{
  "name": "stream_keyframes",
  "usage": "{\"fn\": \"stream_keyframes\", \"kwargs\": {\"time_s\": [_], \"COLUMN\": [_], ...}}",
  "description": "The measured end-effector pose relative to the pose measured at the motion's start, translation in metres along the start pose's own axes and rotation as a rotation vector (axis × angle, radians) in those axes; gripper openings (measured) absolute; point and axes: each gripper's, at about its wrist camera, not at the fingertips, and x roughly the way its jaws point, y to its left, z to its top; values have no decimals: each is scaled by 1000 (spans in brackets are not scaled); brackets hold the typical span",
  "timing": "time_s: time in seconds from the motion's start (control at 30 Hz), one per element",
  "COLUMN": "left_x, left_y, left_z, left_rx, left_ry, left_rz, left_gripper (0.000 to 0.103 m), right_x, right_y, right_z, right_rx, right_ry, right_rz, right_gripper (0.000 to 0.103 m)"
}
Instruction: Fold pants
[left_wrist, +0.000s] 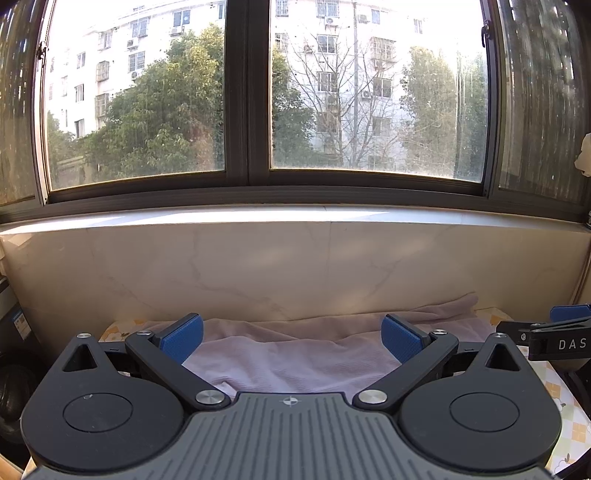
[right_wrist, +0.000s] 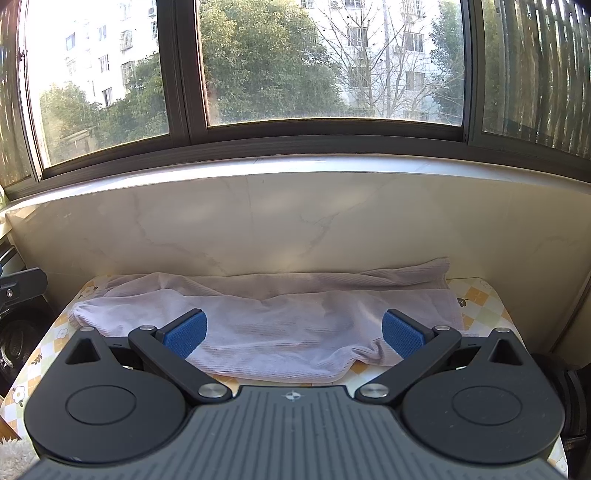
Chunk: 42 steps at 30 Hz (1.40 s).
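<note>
- The pants, pale lilac and ribbed, lie crumpled lengthwise across a small table with a flower-and-check cover, pushed up against the marble wall under the window.
- One end of the pants bunches near the table's left edge; the other reaches toward the right edge, with a fold of cloth riding up against the wall.
- The left gripper hangs above the pants with its jaws spread wide; its blue pads hold nothing.
- The right gripper is likewise wide apart and empty, over the near edge of the pants.
- In the left wrist view, part of the right gripper shows at the right edge, just beside the left one.
- Outside the window stand trees and a white apartment block in sunlight.
</note>
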Motion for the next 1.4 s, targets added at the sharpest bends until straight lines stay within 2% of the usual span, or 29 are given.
{"fn": "stream_keyframes", "kwargs": {"time_s": [0.57, 0.73, 0.87, 0.97, 1.03, 1.13, 1.23, 1.4], "left_x": [3, 8, 13, 18, 26, 39, 51, 75], "left_y": [4, 12, 22, 35, 44, 56, 69, 87], "left_z": [1, 3, 0, -2, -2, -6, -13, -30], "left_rx": [-39, -73, -84, -105, -123, -139, -172, -246], "left_ry": [-5, -6, -24, -42, -23, 6, 24, 64], "left_rz": [-1, 22, 75, 97, 103, 150, 173, 178], "left_gripper": [103, 103, 103, 103, 103, 103, 103, 103], "right_x": [3, 4, 12, 24, 36, 57, 82, 130], "right_y": [-3, -9, -23, -38, -47, -58, -65, -70], "right_z": [1, 4, 9, 13, 13, 11, 6, -9], "right_rx": [11, 5, 3, 19, 28, 18, 11, -1], "right_ry": [12, -13, -45, -50, -41, -25, 20, 105], "right_rz": [1, -3, -30, -45, -51, -67, -59, -35], "right_gripper": [103, 103, 103, 103, 103, 103, 102, 93]}}
